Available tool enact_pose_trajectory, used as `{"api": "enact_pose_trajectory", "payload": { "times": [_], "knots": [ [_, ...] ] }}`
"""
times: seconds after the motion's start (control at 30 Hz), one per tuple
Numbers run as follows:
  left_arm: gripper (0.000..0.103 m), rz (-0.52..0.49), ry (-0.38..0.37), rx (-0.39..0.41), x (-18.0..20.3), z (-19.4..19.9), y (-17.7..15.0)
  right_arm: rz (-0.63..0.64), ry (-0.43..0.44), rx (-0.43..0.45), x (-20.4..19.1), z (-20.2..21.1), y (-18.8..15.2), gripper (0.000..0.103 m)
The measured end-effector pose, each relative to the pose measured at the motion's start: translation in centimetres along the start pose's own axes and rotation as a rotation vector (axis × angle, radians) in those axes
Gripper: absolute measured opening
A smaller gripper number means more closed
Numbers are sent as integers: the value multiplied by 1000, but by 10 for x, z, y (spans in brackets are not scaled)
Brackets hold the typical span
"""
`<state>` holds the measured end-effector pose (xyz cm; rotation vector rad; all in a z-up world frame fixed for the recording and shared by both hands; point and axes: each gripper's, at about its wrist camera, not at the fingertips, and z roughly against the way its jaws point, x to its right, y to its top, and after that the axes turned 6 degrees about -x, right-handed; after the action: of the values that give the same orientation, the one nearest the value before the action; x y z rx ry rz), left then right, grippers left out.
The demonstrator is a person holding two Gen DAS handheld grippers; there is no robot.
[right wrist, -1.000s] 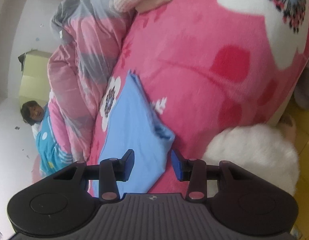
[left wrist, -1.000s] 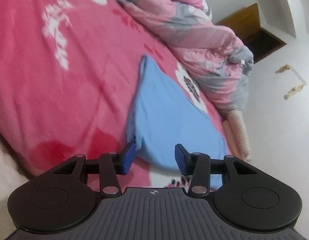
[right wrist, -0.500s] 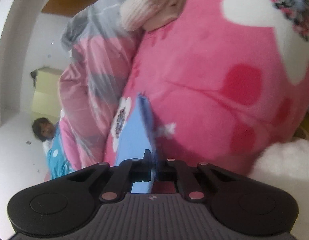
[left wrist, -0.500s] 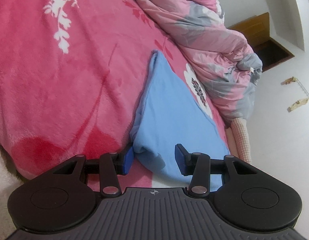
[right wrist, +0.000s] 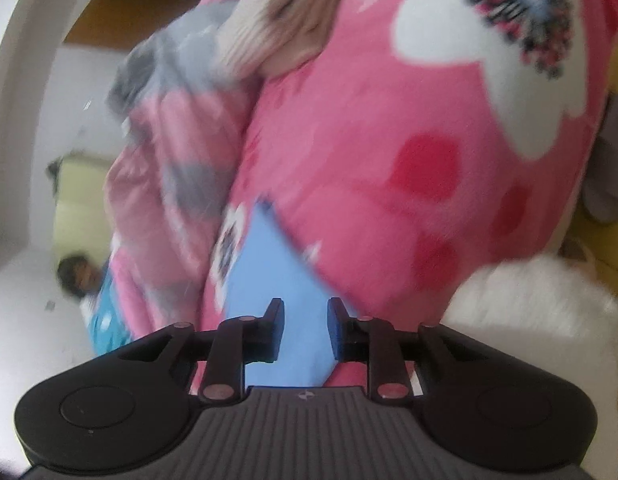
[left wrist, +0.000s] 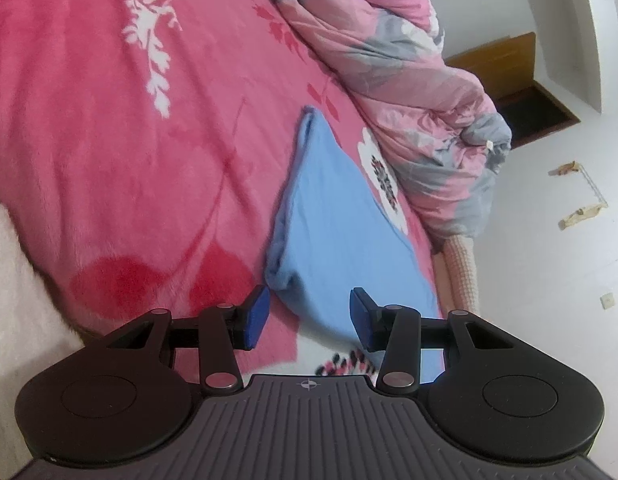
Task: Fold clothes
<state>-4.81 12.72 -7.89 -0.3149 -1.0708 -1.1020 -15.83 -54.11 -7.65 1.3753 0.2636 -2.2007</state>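
Blue folded cloth (left wrist: 341, 232) on pink blanket (left wrist: 129, 160)

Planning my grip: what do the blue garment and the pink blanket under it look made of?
Blue garment: smooth matte knit, probably cotton jersey; soft rolled edges, no sheen. Pink blanket: plush fleece, likely polyester; fuzzy nap, brushed streaks.

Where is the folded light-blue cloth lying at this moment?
In the left wrist view the folded light-blue cloth lies on the pink flowered fleece blanket, just ahead of the camera, beside the bunched pink-and-grey quilt.
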Motion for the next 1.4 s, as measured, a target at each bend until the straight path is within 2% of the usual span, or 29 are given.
{"api": "enact_pose_trajectory", "payload": {
  "times": [0.07, 0.17, 0.3, 0.4, 0.47, 0.6, 0.77, 0.87, 0.97, 1.0, 1.03, 1.07, 1.17, 1.2, 1.3, 1.33, 1.4],
  "knots": [
    [45, 16, -5, -5, 2, -7, -4, 24, 2, -68, -10, -13, -9, 34],
    [45, 58, -4, 4, 3, -24, -8, 25, 3, -146, -19, -40, -15, 34],
    [45, 126, -12, 32, 2, -42, -7, -49, -55, -195, -10, -61, -16, 35],
    [44, 143, -7, 89, 4, -47, -2, -89, -88, -180, -4, -68, -12, 35],
    [42, 134, 16, 129, 6, -47, 0, -110, -78, -167, 1, -74, -9, 35],
    [21, 63, 87, 181, 12, -46, 3, -120, -75, -152, 2, -77, -11, 35],
    [21, 42, 142, 205, 11, -36, 2, -136, -76, -133, 1, -74, -18, 35],
    [21, 67, 147, 190, 7, -33, 1, -155, -77, -112, 10, -61, -15, 35],
    [21, 51, 154, 198, 8, -37, 1, -158, -89, -83, 14, -57, -11, 35],
    [19, 39, 159, 206, 9, -38, 0, -164, -87, -80, 16, -58, -9, 34],
    [7, 26, 159, 212, 12, -37, 0, -171, -85, -79, 18, -59, -7, 34],
    [4, 13, 160, 220, 15, -36, -1, -165, -88, -78, 17, -59, -7, 34],
    [2, -20, 150, 252, 32, -17, -4, -139, -101, -71, 13, -55, -6, 34],
    [2, -42, 169, 258, 37, -11, -4, -129, -103, -63, 13, -52, -5, 34],
    [2, -81, 265, 224, 33, -12, 1, -124, -115, -32, 18, -45, 1, 33],
    [3, -61, 294, 193, 24, -18, 3, -128, -116, -23, 21, -44, 4, 33],
    [8, 13, 301, 155, 4, -26, 6, -118, -119, -21, 20, -43, 5, 33]
  ]
}}
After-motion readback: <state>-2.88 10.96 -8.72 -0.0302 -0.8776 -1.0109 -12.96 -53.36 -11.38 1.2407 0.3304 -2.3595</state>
